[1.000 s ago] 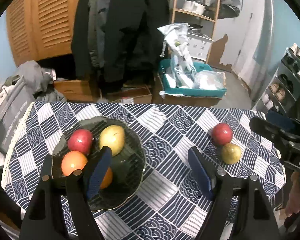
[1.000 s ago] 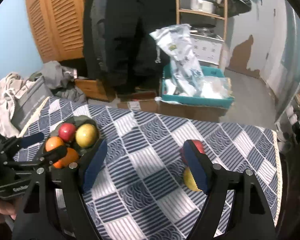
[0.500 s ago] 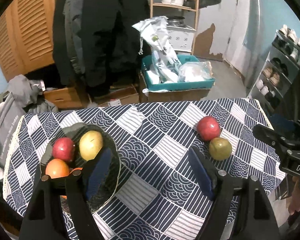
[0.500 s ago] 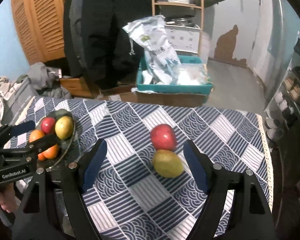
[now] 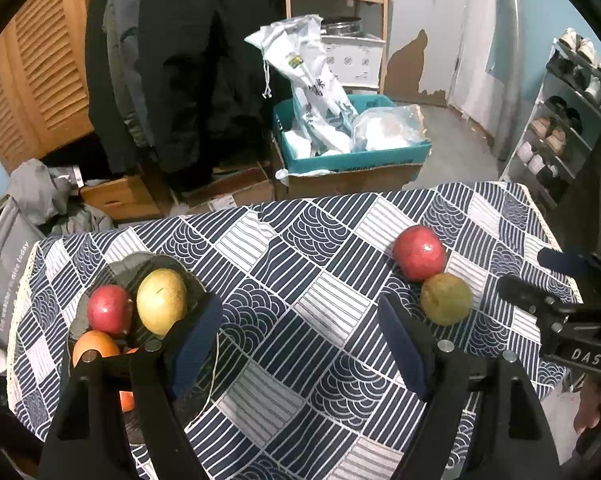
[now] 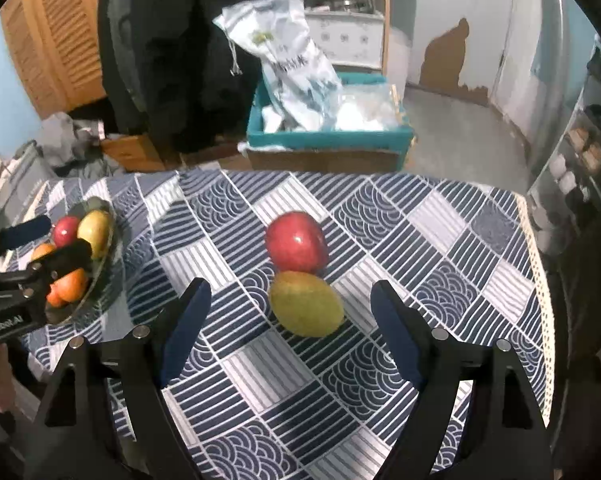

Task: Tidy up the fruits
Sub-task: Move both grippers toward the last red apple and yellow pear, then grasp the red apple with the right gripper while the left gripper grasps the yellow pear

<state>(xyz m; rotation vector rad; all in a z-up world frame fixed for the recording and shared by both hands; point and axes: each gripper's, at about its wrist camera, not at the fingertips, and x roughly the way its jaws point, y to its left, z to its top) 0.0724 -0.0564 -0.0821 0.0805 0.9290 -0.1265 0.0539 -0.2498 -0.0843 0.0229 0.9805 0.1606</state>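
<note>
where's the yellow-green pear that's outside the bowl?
Right wrist view: the yellow-green pear lies on the tablecloth, touching the red apple behind it.

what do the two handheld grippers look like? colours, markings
Both match: the left gripper and right gripper have matte black angular finger frames, dark blue pads, and silver round pins at the joints. Seen from the other view, white lettering marks the bodies: "DAS" on the right, "GenRobot.AI" on the left.

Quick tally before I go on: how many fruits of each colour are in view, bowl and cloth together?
Red: 2, one in the bowl, one on the cloth
Yellow-green: 2, one in the bowl, one on the cloth
Orange: 2, both in the bowl
Total: 6
</note>
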